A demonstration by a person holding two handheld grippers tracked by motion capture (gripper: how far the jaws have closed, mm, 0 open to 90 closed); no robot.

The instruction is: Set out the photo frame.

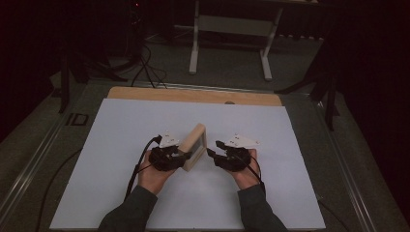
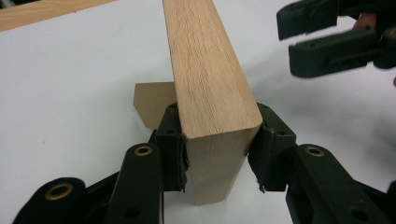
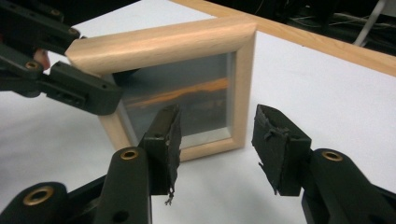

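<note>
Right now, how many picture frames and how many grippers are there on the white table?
Wooden picture frame: 1
Grippers: 2, the left gripper clamped on the frame's edge and the right gripper open beside it
Total: 3

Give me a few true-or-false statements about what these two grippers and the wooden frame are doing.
1. The left gripper is clamped on an edge of the wooden picture frame. True.
2. The frame lies flat on the table. False: it stands on edge on the white table.
3. The right gripper grips the frame. False: its jaws are open, in front of the frame's glass.
4. The frame stands between the two grippers. True.
</note>
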